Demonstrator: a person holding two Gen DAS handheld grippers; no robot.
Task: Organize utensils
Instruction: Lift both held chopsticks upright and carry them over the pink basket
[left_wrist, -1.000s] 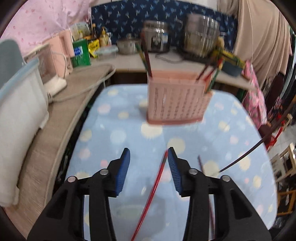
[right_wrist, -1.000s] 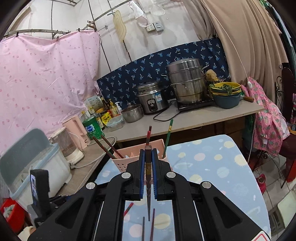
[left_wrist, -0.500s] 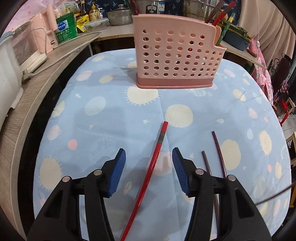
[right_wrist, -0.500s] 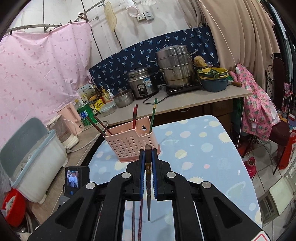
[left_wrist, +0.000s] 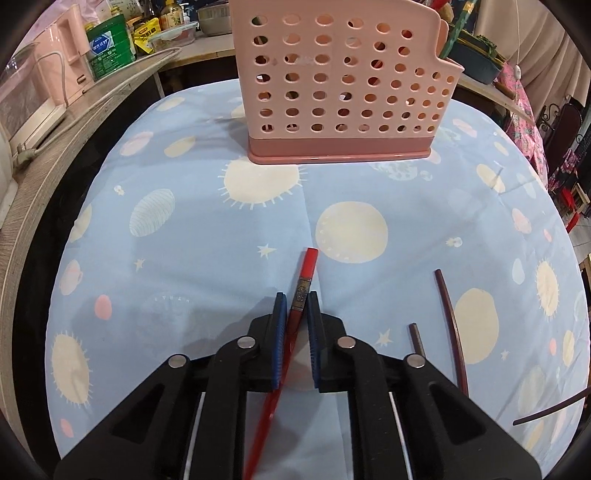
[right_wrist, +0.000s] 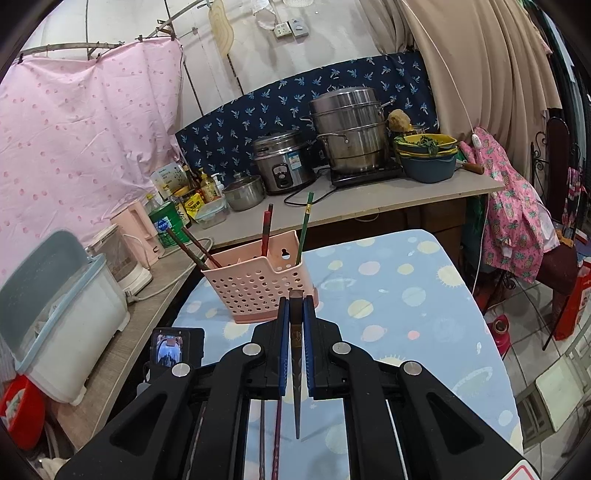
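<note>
Right now the left gripper (left_wrist: 296, 295) sits low on the cloth-covered table (left_wrist: 192, 236), its jaws drawn in close around the red chopstick (left_wrist: 306, 271), which lies flat and runs back under the tool; whether the pads already pinch it or just flank it, I cannot tell. Done well, this step means squeezing firmly near the decorated band, then lifting level so the far end does not drag. Two dark chopsticks (left_wrist: 448, 317) lie apart to the right. The right gripper (right_wrist: 295, 306) is clenched on a dark chopstick (right_wrist: 296, 354), held above the table. Farther off stands the pink basket (left_wrist: 343, 85), already holding several sticks.
</note>
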